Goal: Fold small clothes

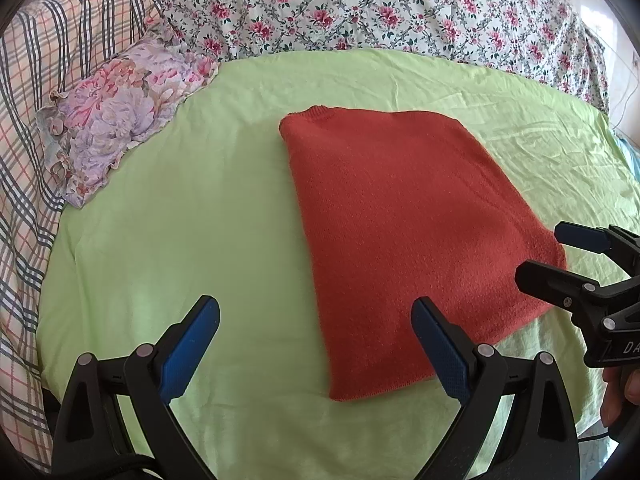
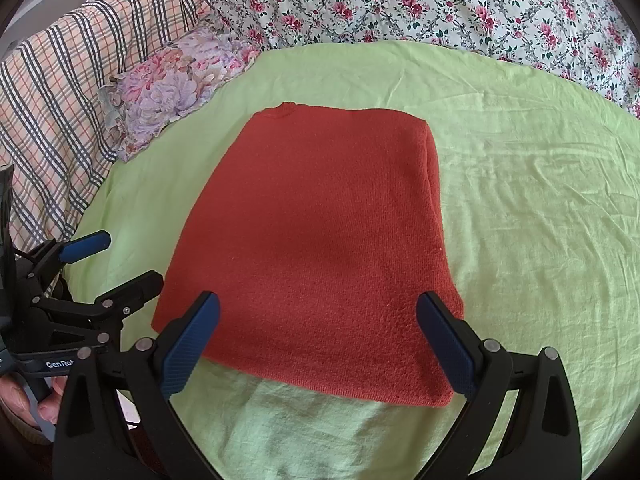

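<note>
my left gripper (image 1: 316,340) is spread wide and empty, the folded red sweater (image 1: 400,232) just ahead to its right on the green sheet (image 1: 200,220). my right gripper (image 2: 318,340) gapes empty over its near hem. its long axis runs away from me, collar far.

Red sweater (image 2: 316,240): coarse matt knit. Green sheet (image 2: 540,220): thin creased cloth. Far floral quilt (image 1: 380,4) and left checked blanket (image 1: 36,120): soft printed cloth. Gripper pads (image 1: 188,350): blue textured rubber.

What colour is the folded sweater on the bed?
The sweater is rusty orange-red, plain knit. It shows best in the right wrist view.
</note>
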`<control>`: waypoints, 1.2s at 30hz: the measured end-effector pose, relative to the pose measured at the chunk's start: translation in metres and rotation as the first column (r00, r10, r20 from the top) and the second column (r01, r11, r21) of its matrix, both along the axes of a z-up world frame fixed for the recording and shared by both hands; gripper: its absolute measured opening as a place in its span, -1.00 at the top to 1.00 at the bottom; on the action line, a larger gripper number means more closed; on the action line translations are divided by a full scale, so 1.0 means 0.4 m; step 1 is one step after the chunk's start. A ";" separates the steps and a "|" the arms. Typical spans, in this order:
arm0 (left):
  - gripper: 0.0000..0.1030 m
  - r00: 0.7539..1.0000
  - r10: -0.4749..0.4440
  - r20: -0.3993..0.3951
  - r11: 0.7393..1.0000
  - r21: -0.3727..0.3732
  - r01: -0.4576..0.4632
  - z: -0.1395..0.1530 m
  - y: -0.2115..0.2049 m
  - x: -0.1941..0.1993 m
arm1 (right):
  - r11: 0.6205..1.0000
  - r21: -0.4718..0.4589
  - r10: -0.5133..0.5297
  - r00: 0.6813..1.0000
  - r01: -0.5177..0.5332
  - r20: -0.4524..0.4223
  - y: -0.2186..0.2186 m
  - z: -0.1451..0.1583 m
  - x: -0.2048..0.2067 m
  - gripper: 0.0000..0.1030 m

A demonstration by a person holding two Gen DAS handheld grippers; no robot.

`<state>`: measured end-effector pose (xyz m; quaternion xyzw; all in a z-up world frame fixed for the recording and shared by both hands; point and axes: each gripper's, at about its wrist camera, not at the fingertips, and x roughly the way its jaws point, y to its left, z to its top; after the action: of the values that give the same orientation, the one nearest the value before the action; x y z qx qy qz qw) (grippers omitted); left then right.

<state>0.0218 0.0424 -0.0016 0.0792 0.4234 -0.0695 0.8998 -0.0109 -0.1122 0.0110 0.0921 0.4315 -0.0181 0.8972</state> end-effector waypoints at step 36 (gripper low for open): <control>-0.88 1.000 -0.007 -0.002 1.000 0.000 0.007 0.009 -0.003 0.029 | 1.000 0.004 -0.001 1.000 0.001 -0.002 -0.004 0.012 0.022 -0.91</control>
<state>0.0335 0.0412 0.0021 0.0807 0.4241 -0.0726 0.8991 -0.0021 -0.1137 0.0157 0.0939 0.4324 -0.0177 0.8966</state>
